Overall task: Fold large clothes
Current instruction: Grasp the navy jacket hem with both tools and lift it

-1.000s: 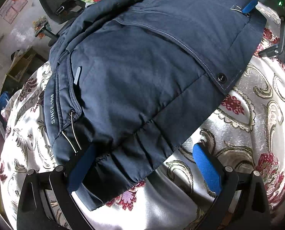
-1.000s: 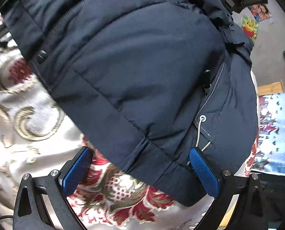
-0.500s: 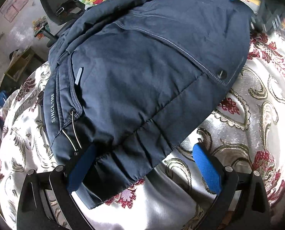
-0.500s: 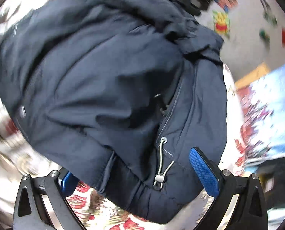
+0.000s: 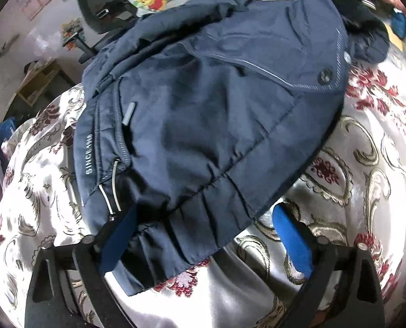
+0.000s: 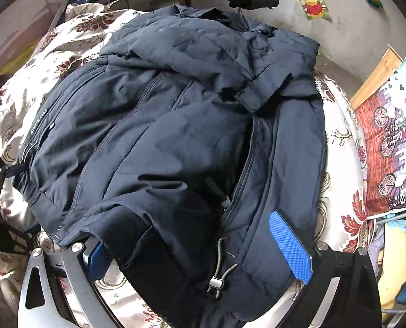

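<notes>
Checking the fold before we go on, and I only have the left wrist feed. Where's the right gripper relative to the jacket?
Observer: The right gripper is at the jacket hem, jaws wide, hem fabric between them.
Operator: Clamped on it?
Observer: No. Its blue pad is bare and not pressed into the cloth; the other finger is partly under fabric.
Operator: Anything loose there?
Observer: A drawcord toggle lies on the hem between the fingers.
</notes>
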Demonstrator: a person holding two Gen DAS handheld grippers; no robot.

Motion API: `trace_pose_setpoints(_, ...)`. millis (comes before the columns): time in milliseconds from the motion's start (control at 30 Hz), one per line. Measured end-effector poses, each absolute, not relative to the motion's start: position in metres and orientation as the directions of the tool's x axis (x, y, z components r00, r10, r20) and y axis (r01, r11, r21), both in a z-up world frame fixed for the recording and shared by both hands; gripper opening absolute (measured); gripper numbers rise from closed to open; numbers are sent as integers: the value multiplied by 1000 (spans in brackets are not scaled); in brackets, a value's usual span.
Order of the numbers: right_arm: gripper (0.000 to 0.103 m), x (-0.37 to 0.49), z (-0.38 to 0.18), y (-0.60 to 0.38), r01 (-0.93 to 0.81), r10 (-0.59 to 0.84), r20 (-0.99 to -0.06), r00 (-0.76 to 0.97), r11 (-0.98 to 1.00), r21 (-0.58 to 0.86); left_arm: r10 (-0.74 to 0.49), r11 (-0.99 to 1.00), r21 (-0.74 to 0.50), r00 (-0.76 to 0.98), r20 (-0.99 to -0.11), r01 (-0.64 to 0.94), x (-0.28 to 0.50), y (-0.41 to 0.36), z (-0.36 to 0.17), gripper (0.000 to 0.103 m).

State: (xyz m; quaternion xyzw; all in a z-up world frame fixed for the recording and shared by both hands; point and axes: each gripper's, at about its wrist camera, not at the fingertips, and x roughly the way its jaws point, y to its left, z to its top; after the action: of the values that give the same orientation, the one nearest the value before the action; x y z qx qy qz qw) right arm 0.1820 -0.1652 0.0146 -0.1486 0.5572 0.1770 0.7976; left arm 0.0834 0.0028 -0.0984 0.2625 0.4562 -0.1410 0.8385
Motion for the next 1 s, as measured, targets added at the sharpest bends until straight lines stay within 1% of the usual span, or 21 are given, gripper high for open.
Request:
trace_pose_setpoints(67, 102, 181, 11, -166, -453, 111, -943, 314, 890, -46, 30, 827, 331, 552, -833, 455, 85, 3, -98, 77)
trace_pose_setpoints(100, 102, 180, 8, -168, -457, 109, -944, 312, 888, -49, 37, 829, 333, 551, -834, 450, 86, 4, -99, 76)
trace_pose_setpoints(200, 102, 170, -5, -171, -476, 92, -950, 298, 877, -64, 38, 826, 332, 544, -838, 455, 86, 5, -101, 76)
trace_pose_setpoints(300, 102, 156, -26, -177, -507, 100, -965, 243, 861, -39, 40, 819, 338, 542, -839, 464, 84, 5, -102, 76)
trace_pose_setpoints(433, 103, 136, -47, -176, -580, 102, -981, 165, 814, -13, 49, 811, 349, 541, -839, 468, 83, 7, -105, 76)
trace_pose_setpoints(500, 103, 123, -58, -171, -633, 66, -987, 145, 773, -41, 51, 811, 351, 541, -839, 467, 83, 9, -106, 76)
trace_pose_setpoints(633, 103, 105, -79, -160, -688, -49, -980, 191, 705, -170, 41, 813, 341, 538, -842, 472, 82, 10, -105, 76)
trace_pose_setpoints(767, 102, 103, -96, -152, -665, -136, -947, 290, 683, -302, 14, 807, 320, 527, -850, 495, 80, 14, -105, 76)
trace_pose_setpoints(867, 102, 110, -96, -149, -631, -136, -934, 331, 704, -326, 9, 779, 330, 518, -855, 532, 76, 16, -109, 76)
trace_pose_setpoints(1000, 97, 125, -83, -151, -576, -92, -934, 346, 765, -289, 54, 718, 407, 538, -841, 564, 67, 12, -119, 76)
